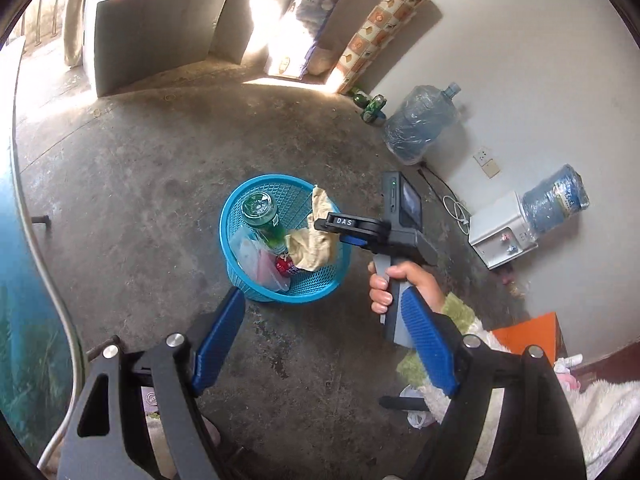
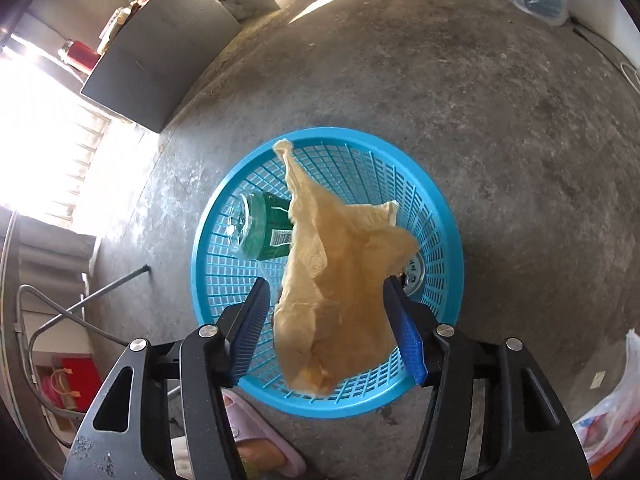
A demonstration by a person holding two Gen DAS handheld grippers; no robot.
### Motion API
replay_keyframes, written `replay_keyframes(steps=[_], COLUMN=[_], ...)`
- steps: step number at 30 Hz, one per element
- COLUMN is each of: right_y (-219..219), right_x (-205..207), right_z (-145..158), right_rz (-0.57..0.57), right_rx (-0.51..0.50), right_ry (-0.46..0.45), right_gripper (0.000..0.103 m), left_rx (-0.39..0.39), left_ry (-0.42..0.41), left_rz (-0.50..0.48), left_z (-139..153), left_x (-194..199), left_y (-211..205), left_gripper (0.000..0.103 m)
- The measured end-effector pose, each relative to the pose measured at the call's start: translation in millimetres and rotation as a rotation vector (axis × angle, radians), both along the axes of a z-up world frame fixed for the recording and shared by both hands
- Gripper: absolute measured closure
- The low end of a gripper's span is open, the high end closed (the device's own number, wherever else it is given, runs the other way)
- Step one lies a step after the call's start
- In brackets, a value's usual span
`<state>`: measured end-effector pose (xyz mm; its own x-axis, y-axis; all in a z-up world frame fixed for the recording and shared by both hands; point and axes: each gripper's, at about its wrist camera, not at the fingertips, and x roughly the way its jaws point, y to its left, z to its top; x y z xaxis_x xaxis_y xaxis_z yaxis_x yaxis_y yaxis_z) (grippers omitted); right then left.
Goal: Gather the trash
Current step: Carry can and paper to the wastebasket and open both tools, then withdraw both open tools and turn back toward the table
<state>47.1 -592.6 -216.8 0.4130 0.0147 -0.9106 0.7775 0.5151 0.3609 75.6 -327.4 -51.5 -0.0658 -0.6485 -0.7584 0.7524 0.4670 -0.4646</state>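
A blue mesh basket (image 1: 240, 196) (image 2: 208, 248) stands on the concrete floor. Inside lie a green bottle (image 1: 260, 216) (image 2: 264, 232), a clear plastic bag (image 1: 252, 256), a red wrapper (image 1: 286, 266) and a can (image 2: 414, 274). A crumpled tan paper (image 1: 316, 244) (image 2: 332, 280) hangs over the basket between the spread fingers of my right gripper (image 2: 326, 284) (image 1: 340, 228). It brushes the right-hand pad and is clear of the left one. My left gripper (image 1: 322, 294) is open and empty, above and in front of the basket.
Two water jugs (image 1: 420, 124), one on a white dispenser (image 1: 502, 232), stand along the wall. A grey cabinet (image 1: 156, 32) is at the back. A pink slipper (image 2: 256, 440) lies near the basket and a plastic bag (image 2: 616, 408) at the right.
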Motion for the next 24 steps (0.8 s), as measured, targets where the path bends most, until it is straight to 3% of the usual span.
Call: replay_keyframes(steps=[4,8,17,24], right_y=[4.9,10.1,42.7,97.5], right_x=[-11.1,-26.5,-59.0,-55.3], right_z=[-3.1,10.4,80.5,140.9], right_rz=[-0.017,-0.045,-0.069,0.003], right_rx=[0.011,0.003,-0.052,-0.118], right_ry=[0.024,-0.002,-0.136,-0.256], right_gripper=[0.044,0.044,0.044,0.031], left_rx=[-0.028,-0.044,-0.076,-0.082], left_ry=[0.002,-0.076,-0.153,-0.216], left_rz=[0.011,0.021,0.103,0.248], left_z=[9.1,23.9,54.0,73.2], left_x=[-12.2,-20.7,-14.8,-4.3], left_y=[34.5,62.6,123.5,188.7], left_gripper=[0.025,0.025,0.024,0.024])
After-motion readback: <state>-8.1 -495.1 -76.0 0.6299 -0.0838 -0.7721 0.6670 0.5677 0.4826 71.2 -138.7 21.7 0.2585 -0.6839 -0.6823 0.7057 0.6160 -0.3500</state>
